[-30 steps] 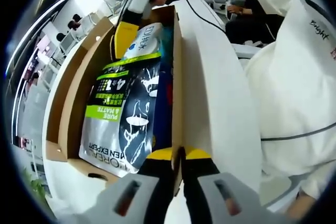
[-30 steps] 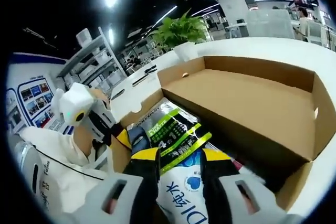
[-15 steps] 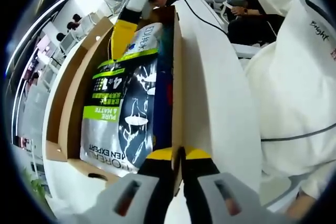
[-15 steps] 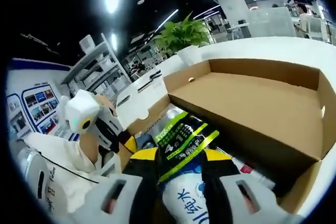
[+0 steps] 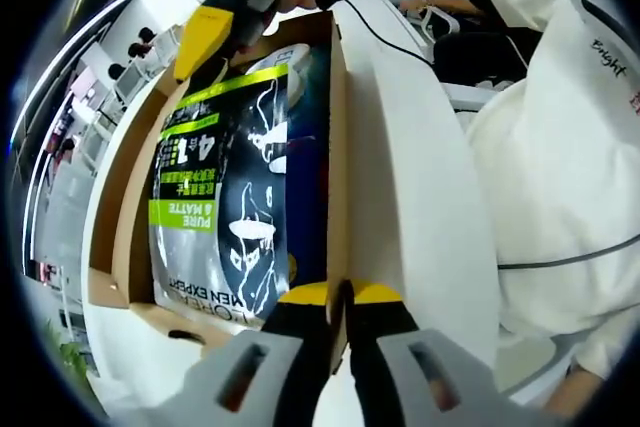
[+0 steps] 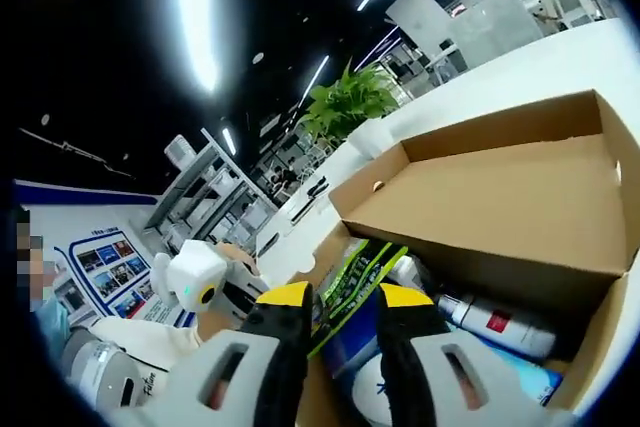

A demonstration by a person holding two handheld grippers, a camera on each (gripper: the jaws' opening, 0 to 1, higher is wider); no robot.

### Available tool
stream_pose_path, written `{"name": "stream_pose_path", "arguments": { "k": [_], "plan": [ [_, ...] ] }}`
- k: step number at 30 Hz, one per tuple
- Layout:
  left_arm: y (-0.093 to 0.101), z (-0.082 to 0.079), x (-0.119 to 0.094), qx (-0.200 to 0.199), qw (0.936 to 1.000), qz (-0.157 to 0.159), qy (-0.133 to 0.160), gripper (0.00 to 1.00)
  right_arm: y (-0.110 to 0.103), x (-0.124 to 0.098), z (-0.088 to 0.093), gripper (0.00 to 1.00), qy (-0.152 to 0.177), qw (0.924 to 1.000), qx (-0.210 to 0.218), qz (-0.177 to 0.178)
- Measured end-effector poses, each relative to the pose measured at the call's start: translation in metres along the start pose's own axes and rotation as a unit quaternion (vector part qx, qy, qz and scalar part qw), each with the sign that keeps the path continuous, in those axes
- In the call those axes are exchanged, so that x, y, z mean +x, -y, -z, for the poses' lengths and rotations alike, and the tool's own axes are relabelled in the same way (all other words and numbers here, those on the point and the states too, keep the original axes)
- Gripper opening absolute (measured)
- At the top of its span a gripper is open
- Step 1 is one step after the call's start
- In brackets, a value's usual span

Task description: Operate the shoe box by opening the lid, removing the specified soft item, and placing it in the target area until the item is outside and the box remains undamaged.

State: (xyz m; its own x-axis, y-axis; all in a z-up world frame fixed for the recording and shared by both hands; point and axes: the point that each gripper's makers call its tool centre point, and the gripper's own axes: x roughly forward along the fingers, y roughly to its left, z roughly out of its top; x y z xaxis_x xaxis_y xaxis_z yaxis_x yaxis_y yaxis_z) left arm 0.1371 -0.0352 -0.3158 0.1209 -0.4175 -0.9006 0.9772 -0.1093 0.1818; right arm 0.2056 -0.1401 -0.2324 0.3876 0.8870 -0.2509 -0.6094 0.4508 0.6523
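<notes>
My left gripper [image 5: 340, 299] has black jaws capped in yellow, rising from pale grey housings with dark slotted windows. My right gripper [image 6: 345, 307] is built alike, and in the left gripper view its yellow tip, white body and thin black cable show. I wear a white jacket [image 5: 560, 147] with dark lettering and a thin dark seam.

Left gripper [image 5: 338, 297] clamped on shoe box [image 5: 338, 147] wall, right gripper [image 5: 205, 32] gripping pouch [image 5: 225, 187].
</notes>
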Motion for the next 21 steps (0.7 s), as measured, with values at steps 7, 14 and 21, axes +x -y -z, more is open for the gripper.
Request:
{"name": "stream_pose_path", "arguments": {
  "k": [7,14,21],
  "plan": [
    [0.000,-0.001,0.000,0.003,1.0000,-0.002,0.001,0.04,-0.002,0.001,-0.012,0.21,0.024,0.9982,0.053,-0.016],
    [0.000,-0.001,0.000,0.003,1.0000,-0.001,0.001,0.04,-0.012,0.018,-0.008,0.19,0.003,0.9967,0.074,-0.034],
    [0.001,0.000,0.000,0.002,1.0000,0.000,0.001,0.04,-0.007,0.027,-0.003,0.23,-0.008,0.9951,0.096,-0.019]
  ]
}}
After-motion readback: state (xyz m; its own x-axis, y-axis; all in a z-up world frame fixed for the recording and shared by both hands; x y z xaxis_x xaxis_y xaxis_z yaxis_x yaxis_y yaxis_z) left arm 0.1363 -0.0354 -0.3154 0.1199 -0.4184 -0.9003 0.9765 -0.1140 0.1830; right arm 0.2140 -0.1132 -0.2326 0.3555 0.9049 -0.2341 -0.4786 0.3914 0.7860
